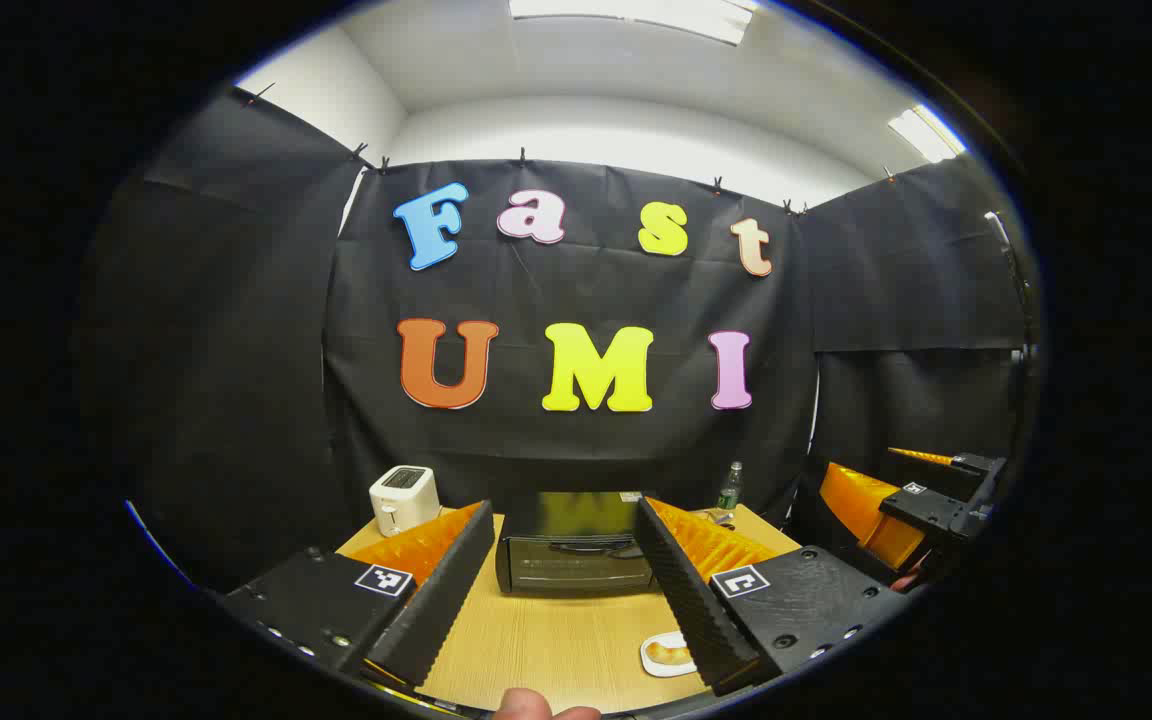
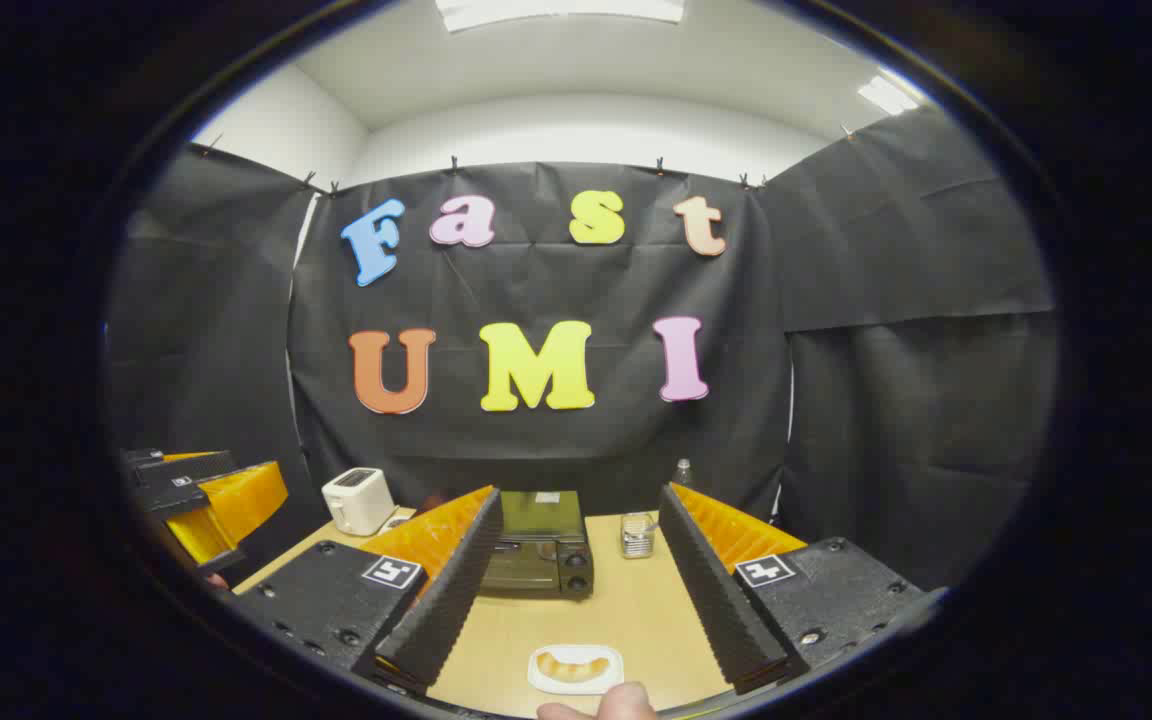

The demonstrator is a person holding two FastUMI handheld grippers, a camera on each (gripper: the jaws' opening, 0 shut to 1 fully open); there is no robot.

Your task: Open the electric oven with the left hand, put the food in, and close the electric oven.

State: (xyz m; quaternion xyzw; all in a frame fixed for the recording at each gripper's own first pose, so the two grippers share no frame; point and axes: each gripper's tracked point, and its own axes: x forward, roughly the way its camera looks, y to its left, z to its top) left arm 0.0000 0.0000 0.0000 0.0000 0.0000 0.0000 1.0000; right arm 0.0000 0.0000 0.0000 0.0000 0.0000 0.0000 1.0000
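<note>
Evidently nothing is under way yet: a white toaster (image 1: 402, 497) sits at the table's (image 1: 556, 640) far left, out of the way, while the electric oven (image 1: 576, 545), door closed, stands centred between the fingers of the left gripper (image 1: 564, 590), spread wide and empty, lined up for its handle. Rightward, the right gripper (image 2: 576, 600), equally open and empty, frames the food (image 2: 574, 666) on its small white plate (image 2: 548, 678) near the front edge.

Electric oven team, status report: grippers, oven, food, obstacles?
Left gripper open, right gripper open, both empty. Black electric oven door shut. Bread on white plate waiting on the wooden table. Path clear.
</note>
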